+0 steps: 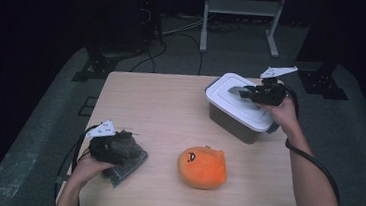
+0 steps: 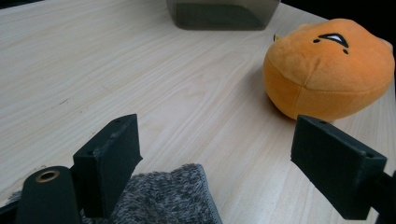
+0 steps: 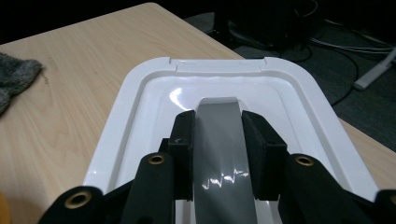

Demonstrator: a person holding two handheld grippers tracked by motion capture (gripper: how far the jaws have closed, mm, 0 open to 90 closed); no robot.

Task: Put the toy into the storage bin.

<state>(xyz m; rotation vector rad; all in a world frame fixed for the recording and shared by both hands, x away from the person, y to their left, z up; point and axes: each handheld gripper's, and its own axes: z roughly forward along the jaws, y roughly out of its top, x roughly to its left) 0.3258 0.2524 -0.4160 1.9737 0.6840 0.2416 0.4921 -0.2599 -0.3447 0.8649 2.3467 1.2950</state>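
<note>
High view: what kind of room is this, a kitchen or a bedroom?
Neither, most likely. It looks like a lab or studio set up for recording: one bare wooden table on grey floor, dark all round, with cables and black stands behind it. A person works there with two hand-held grippers.

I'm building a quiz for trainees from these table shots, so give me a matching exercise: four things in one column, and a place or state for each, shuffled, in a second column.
Things:
1. orange plush toy
2. grey handle of the white lid
3. grey fuzzy cloth
4. left gripper

Places or states:
A. lies under the left gripper, at the table's near left
B. jaws open, nothing between them
C. clamped between the right gripper's jaws
D. sits free on the table, near the front edge

Pairs: 1-D, 2-C, 3-A, 4-B
</note>
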